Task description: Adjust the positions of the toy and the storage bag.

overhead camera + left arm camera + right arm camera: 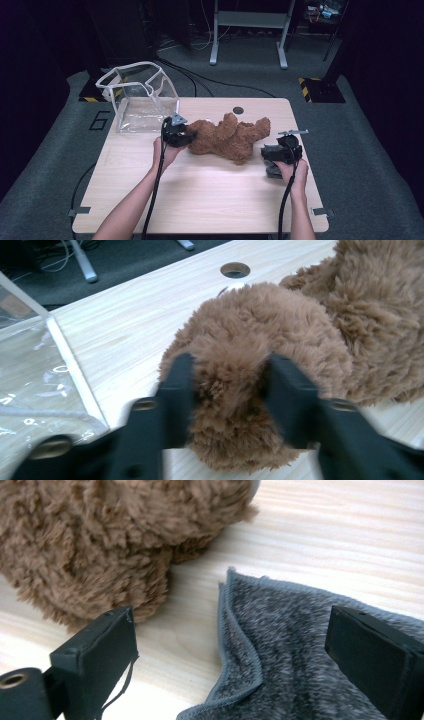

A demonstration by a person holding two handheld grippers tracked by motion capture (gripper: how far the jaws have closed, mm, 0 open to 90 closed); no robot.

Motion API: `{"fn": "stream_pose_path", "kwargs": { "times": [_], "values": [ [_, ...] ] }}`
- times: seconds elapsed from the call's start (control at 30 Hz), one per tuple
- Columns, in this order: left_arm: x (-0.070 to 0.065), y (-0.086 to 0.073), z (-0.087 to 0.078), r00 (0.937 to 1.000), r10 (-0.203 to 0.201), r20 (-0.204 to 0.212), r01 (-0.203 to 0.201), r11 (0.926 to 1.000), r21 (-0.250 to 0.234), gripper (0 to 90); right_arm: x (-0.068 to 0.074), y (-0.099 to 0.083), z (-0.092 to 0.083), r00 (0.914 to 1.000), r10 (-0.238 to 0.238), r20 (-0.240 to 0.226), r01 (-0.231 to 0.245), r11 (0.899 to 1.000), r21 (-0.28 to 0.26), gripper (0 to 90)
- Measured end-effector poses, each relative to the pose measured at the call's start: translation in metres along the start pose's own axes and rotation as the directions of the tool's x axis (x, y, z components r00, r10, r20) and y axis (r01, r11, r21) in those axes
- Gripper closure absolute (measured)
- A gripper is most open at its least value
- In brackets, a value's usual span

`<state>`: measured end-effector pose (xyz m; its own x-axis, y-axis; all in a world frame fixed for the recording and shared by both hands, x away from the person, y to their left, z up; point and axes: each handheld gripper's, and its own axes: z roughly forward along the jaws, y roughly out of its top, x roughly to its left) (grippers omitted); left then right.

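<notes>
Now a brown teddy bear (229, 137) is lying across the middle of the desk (200, 190), toward its far edge. The left gripper (179, 134) is squeezing one furry limb of the bear between its two black jaws. The right gripper (281, 152) is sitting near the desk's right edge with jaws standing wide apart, empty, over a grey cloth (300, 650) just beside the bear. A clear plastic bag (140, 97) is standing at the far left corner.
</notes>
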<state>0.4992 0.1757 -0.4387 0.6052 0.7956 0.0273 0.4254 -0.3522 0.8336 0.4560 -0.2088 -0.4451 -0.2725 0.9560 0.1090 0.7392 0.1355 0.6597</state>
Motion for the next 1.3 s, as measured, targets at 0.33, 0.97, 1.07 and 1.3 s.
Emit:
{"fn": "stream_pose_path", "kwargs": {
  "times": [0.33, 0.97, 1.07, 1.3],
  "values": [
    [0.001, -0.018, -0.002, 0.9997, 0.012, 0.019, -0.012, 0.9999, -0.011, 84.0, 0.004, 0.01, -0.001, 0.9978, -0.012, -0.065, 0.01, 1.0, -0.028, 5.1],
    [0.001, -0.012, 0.003, 0.9991, 0.042, 0.009, -0.042, 0.9988, 0.025, 86.4, 0.0, 0.064, 0.031, 0.9878, -0.009, -0.155, 0.01, 1.0, 0.006, 54.8],
    [-0.001, -0.01, 0.004, 0.9986, 0.052, -0.008, -0.052, 0.9984, 0.02, 86.9, 0.003, 0.063, 0.032, 0.99, -0.019, -0.14, 0.021, 1.0, 0.015, 66.7],
    [-0.002, -0.003, 0.002, 0.9919, 0.116, -0.053, -0.115, 0.9933, 0.006, 87.9, 0.013, 0.062, 0.018, 0.9949, -0.076, -0.067, 0.07, 0.994, -0.079, 74.5]
  ]
}}
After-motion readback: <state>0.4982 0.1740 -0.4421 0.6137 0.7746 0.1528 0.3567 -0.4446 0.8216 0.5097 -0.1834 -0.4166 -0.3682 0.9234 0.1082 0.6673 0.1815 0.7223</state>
